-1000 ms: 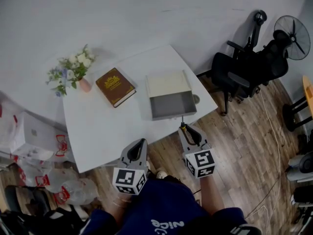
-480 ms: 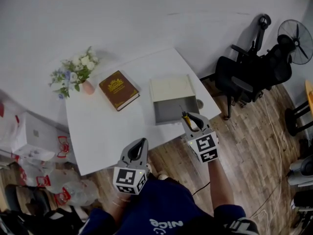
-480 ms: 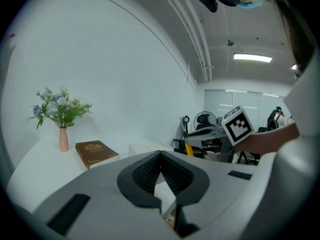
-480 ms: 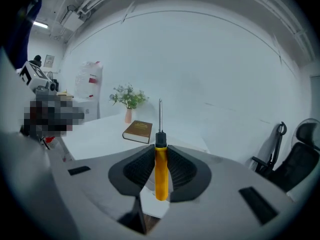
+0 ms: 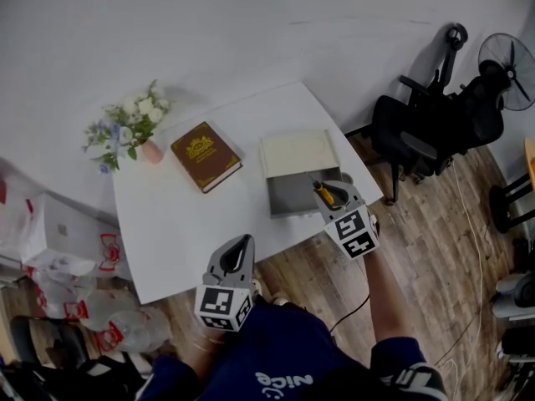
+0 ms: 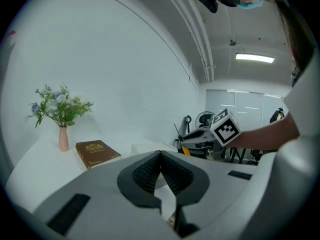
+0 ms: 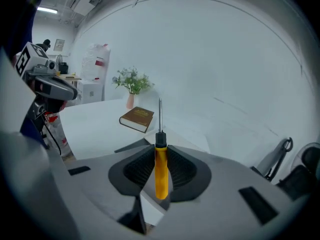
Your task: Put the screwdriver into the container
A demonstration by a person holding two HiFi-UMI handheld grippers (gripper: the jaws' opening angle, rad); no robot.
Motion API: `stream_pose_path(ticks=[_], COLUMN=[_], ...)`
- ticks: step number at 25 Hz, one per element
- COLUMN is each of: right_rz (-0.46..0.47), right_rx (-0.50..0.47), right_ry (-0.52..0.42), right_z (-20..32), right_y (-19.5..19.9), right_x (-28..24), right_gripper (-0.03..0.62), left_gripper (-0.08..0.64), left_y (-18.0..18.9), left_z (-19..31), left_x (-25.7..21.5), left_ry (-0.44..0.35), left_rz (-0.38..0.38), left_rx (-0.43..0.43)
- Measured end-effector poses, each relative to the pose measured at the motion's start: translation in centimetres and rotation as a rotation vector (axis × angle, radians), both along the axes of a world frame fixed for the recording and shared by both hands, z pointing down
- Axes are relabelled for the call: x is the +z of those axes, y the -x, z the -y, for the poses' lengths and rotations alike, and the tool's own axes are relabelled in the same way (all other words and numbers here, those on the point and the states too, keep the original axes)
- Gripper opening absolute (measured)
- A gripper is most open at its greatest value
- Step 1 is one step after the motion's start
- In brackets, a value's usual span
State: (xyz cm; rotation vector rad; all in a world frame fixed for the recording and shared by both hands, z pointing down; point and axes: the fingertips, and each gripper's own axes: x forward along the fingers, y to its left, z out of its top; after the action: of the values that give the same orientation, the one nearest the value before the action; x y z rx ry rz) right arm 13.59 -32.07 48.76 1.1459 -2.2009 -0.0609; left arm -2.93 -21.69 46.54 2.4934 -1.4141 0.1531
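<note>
White worktop (image 5: 184, 215) bearing a flower vase (image 5: 148, 149), a brown book (image 5: 206, 155) and, near its right edge, the open grey container (image 5: 288, 197).

Right forearm stretched forward from the lower right, right claw (image 5: 328, 192) tilted downward over the container's near right corner. Left claw (image 5: 236, 256) held low before the body at the worktop's near edge, closed on nothing.

Right claw clamped on the yellow handle of the screwdriver (image 7: 161, 171), with the shaft pointing ahead, roughly toward the book.

Step in hand, by judgement: delivery above the container, with placement not yet done. Next move, probably: lowering into the grey container, then opening the claw, with care against the tip catching the rim.
</note>
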Motion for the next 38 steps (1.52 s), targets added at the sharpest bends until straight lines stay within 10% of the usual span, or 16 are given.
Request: stream_pose_path(ticks=[38], right_rz=[-0.328], right_rx=[-0.179], right_ry=[0.436], right_z=[5.6], right_y=[1.0], right_x=[15.6], right_gripper=[0.094], left_gripper=[0.017], left_y=[4.9], left_z=[4.0], left_x=[1.8], left_ry=[0.073], left_rz=[0.047], left_rx=[-0.116])
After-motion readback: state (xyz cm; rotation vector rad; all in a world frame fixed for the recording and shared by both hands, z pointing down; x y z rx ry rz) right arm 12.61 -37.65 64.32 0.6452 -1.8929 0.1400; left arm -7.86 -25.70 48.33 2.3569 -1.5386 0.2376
